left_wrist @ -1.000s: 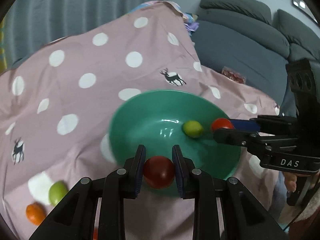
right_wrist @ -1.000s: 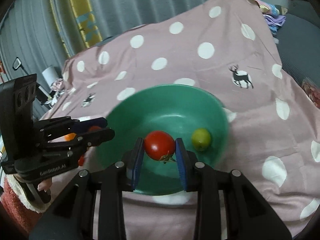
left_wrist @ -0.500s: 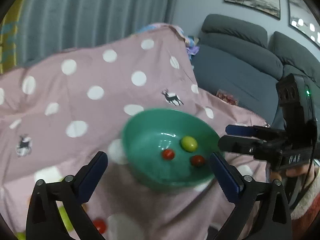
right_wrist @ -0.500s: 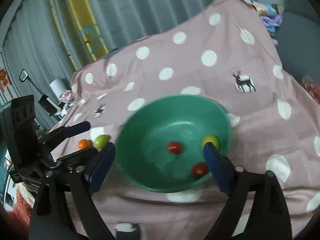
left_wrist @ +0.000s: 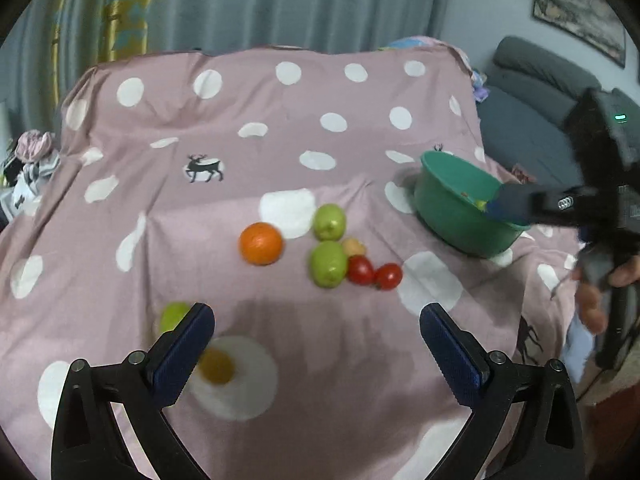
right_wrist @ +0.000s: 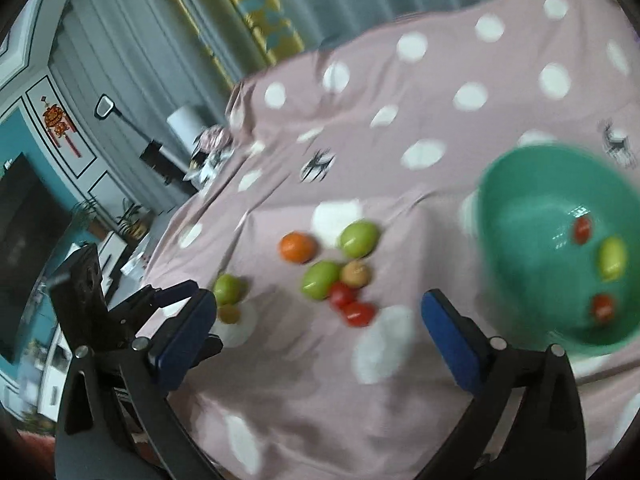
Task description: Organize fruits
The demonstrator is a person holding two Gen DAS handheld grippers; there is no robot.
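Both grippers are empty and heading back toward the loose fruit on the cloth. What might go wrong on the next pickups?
1. The two red tomatoes touch each other and a green fruit; closing on one may send its neighbours rolling.
2. The cloth is wrinkled and seems to slope, so a nudged orange could roll away.
3. The green bowl sits near the cloth's edge; the right gripper, its jaws opening, could bump it.

You have a pink cloth (left_wrist: 248, 168) with white dots and deer prints before you, grey curtains (left_wrist: 280, 4) behind it, a grey sofa (left_wrist: 532, 92) at right, and a red ornament (right_wrist: 60, 124) on the teal wall.
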